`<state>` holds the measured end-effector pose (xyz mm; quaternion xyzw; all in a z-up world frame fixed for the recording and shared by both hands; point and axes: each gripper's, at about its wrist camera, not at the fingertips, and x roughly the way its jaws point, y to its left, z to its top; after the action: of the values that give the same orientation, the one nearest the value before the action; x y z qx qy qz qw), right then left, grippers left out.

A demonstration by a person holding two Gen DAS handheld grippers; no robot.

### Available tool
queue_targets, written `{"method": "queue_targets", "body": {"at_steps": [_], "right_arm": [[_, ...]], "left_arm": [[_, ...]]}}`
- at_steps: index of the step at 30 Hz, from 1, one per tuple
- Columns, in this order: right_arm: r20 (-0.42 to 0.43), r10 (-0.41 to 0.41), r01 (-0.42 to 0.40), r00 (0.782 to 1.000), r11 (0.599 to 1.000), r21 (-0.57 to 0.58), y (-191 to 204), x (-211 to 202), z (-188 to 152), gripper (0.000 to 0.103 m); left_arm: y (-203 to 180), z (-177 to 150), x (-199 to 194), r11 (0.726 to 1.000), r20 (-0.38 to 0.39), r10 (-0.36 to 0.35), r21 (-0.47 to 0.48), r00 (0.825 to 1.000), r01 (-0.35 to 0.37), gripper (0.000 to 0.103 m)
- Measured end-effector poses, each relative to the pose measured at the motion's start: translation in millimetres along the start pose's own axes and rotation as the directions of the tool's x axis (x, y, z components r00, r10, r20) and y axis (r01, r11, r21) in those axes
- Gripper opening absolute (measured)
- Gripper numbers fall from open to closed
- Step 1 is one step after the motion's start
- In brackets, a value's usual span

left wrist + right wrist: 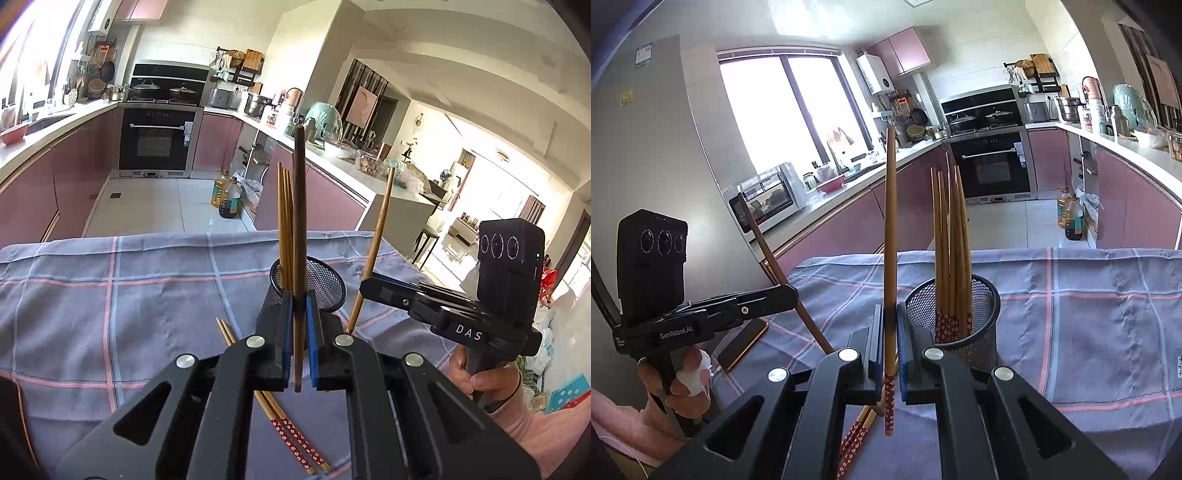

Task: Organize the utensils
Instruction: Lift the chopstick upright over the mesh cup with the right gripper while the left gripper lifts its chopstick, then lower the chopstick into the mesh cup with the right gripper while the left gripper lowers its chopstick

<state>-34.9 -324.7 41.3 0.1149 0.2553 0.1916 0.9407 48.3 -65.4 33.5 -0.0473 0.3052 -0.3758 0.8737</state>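
My left gripper [298, 308] is shut on a dark brown chopstick [300, 206] that stands upright, just in front of the black mesh cup [327, 284]. Several light chopsticks [284, 221] stand in that cup. My right gripper [890, 314] is shut on a light chopstick [891, 240] with a red patterned end, held upright to the left of the mesh cup [960, 325]. Each view shows the other gripper off to one side: the right gripper [367, 286] and the left gripper [790, 291]. A pair of chopsticks [291, 439] lies on the cloth under the grippers.
A blue-grey plaid cloth [110, 295] covers the table. A phone [742, 345] lies near its left edge. Beyond the table's far edge are the kitchen floor, oil bottles [227, 197] and pink cabinets. A hand [484, 376] holds the right gripper's handle.
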Motion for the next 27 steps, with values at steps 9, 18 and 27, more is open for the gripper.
{"method": "queue_targets", "body": {"at_steps": [9, 18, 27], "right_arm": [[0.059, -0.020, 0.022, 0.998, 0.999, -0.039, 0.9, -13.3, 20.8, 0.006], [0.109, -0.027, 0.035, 0.994, 0.997, -0.073, 2.9, -18.7, 42.0, 0.006], [0.148, -0.038, 0.052, 0.988, 0.994, -0.092, 5.0, -16.5, 62.5, 0.006]], "left_arm": [[-8.0, 26.8, -5.1, 1.000, 0.055, -0.023, 0.015, 0.998, 0.022, 0.008], [-19.2, 49.1, -8.4, 0.999, 0.106, -0.037, 0.041, 0.994, 0.033, 0.008], [-28.3, 70.9, -5.8, 0.998, 0.156, -0.036, 0.066, 0.987, 0.026, 0.008]]}}
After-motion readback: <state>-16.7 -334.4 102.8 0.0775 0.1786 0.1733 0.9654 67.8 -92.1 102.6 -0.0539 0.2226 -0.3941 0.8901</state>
